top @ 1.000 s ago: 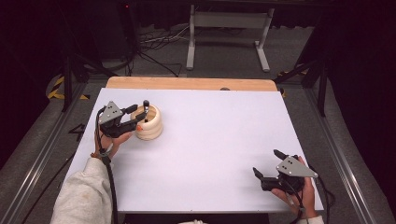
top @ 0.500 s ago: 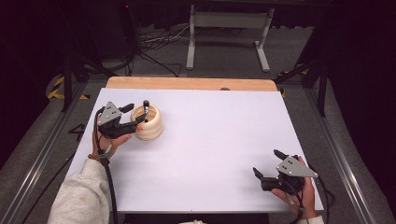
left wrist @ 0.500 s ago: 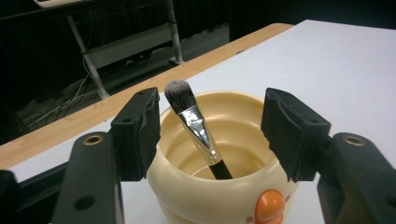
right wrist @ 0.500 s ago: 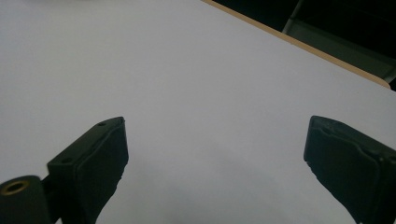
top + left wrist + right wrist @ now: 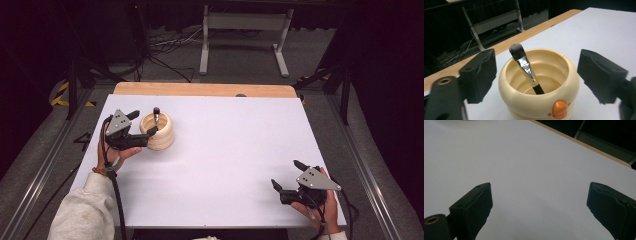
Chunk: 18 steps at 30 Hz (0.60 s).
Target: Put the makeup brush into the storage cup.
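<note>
Brush [image 5: 526, 70] upright in cream pot [image 5: 554, 82], between left gripper [image 5: 536, 77] fingers, just opened, gripping nothing.

A cream-coloured, round ribbed plastic cup [image 5: 537, 82] with an orange button-like knob on its front stands upright on the white table's left part. Inside it leans 1 makeup brush [image 5: 525, 67] with a black handle, silver ferrule and grey bristles pointing up, resting against the rim.
</note>
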### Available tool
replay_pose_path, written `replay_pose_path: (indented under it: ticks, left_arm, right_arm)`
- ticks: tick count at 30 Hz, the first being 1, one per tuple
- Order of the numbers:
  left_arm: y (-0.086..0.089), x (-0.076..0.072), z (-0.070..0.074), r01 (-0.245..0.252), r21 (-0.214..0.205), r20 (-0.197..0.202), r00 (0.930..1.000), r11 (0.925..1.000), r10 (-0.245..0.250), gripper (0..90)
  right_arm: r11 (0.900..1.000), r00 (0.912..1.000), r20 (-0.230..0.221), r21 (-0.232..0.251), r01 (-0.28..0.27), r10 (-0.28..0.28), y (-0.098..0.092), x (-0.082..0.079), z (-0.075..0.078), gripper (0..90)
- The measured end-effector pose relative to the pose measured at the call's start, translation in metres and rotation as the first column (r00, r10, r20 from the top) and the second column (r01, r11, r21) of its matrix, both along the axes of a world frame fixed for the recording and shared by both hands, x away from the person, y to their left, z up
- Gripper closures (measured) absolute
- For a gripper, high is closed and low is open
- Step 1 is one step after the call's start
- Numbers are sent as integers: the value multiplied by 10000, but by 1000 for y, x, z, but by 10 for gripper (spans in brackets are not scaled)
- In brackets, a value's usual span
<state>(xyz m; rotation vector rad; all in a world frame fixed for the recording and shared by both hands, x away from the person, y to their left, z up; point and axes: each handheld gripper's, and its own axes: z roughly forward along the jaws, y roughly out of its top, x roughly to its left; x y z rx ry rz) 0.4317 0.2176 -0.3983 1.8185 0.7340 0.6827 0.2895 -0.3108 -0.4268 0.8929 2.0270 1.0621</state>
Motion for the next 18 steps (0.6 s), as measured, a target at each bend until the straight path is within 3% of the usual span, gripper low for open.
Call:
replay_pose_path:
  ticks: [12,16,18]
  left_arm:
    - [8,-6,3,213,-666,136,9997,9976,-205,53]
    - [9,-9,3,489,-625,187,9987,9968,-478,27]
    - [10,-12,3,626,-600,473,9971,9962,-598,27]
  right_arm:
    - [10000,10000,-11,-24,-17,17,0,0,0,73]
    - [10000,10000,-11,-31,-30,30,1,0,0,73]
    - [10000,10000,-15,-25,-25,25,1,0,0,73]
